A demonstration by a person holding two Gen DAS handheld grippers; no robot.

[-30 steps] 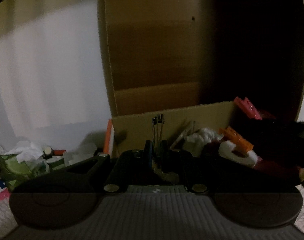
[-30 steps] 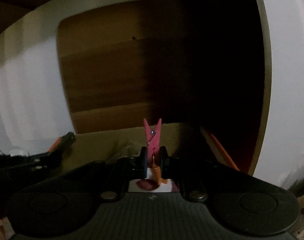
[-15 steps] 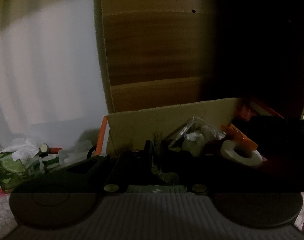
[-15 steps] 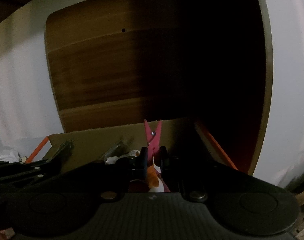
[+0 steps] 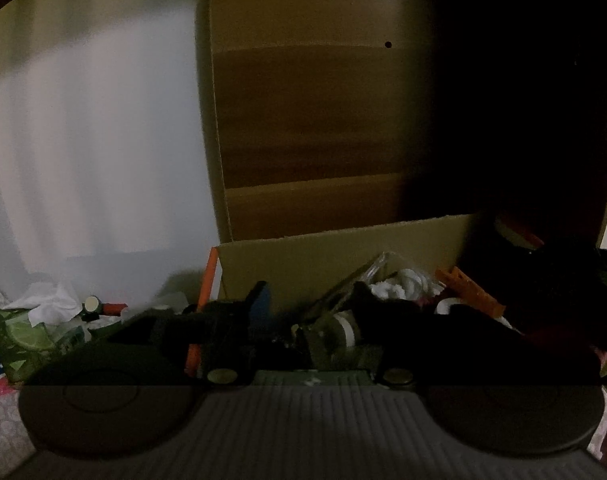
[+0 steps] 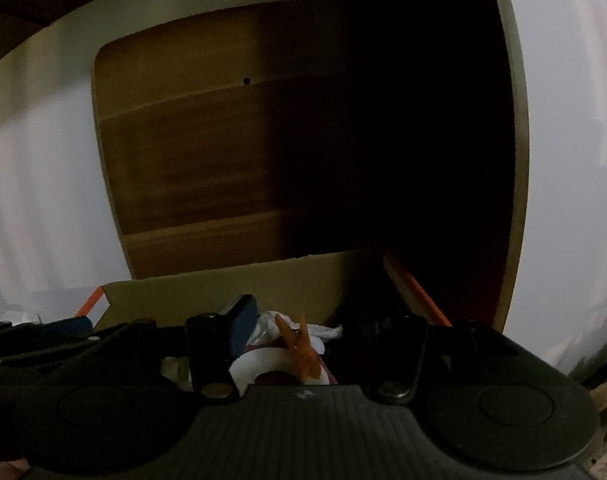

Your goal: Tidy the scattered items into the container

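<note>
A cardboard box with orange edges stands before me and holds several items. In the left wrist view I see a white tape roll, an orange clothespin, white crumpled material and a clear bag inside. My left gripper is open over the box with nothing between its fingers. My right gripper is open over the box; an orange clothespin lies on the white tape roll below it. The pink clothespin is out of sight.
A tall wooden board stands behind the box against a white wall. Left of the box lie a green tissue pack, white tissue and small bottles. My left gripper's arm shows in the right wrist view.
Both grippers have opened. The left one let go of the thin dark wire item and the right one let go of the pink clothespin, which is gone from view.
</note>
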